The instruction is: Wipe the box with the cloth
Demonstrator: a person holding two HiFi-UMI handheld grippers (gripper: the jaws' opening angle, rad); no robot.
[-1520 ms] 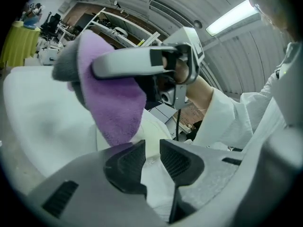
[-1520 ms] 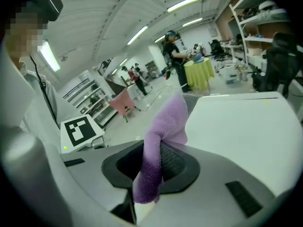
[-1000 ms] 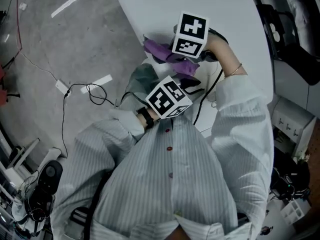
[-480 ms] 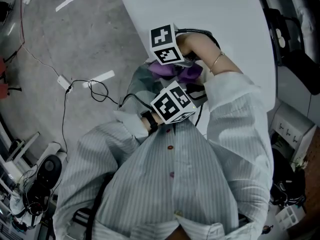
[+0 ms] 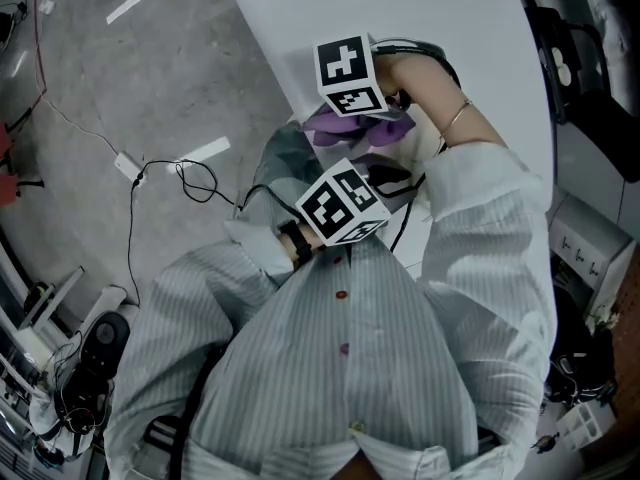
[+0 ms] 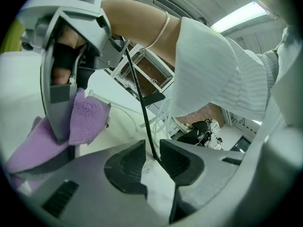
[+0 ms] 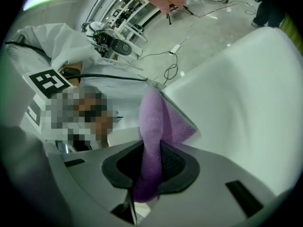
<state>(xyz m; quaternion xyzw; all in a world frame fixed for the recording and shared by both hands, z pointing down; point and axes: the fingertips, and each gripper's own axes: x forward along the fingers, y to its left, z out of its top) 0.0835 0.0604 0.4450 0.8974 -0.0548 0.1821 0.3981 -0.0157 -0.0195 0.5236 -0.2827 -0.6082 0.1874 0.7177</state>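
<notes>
While the right hand-held gripper (image 7: pixel 149 167) is clenched on the purple cloth (image 7: pixel 152 122), the fabric rises out of its dark pads as a thick, fuzzy fold. It then drapes over a thin grey-rimmed edge at the near corner of the white tabletop (image 7: pixel 246 89). From the head view the cloth is a crumpled violet bunch on that same corner, half hidden under the gripper's marker cube. A pale grey-green shape that may be the box (image 5: pixel 285 158) pokes out just off the tabletop's near left edge; too little of it shows to tell its form. The left hand-held gripper (image 6: pixel 151 157) hangs off the tabletop's near edge, close to the person's chest. Its jaws are released, a narrow gap apart and clamping nothing, and a black cable (image 6: pixel 139 103) runs down behind the gap. The tabletop's left edge runs as a long slant, and the surface beyond the cloth is bare white all the way to the far side. Left of that edge lies a concrete floor (image 5: pixel 120 88) with a thin looped wire (image 5: pixel 185 183) on it. Right of the tabletop, dark equipment and white cabinets stand close by.
</notes>
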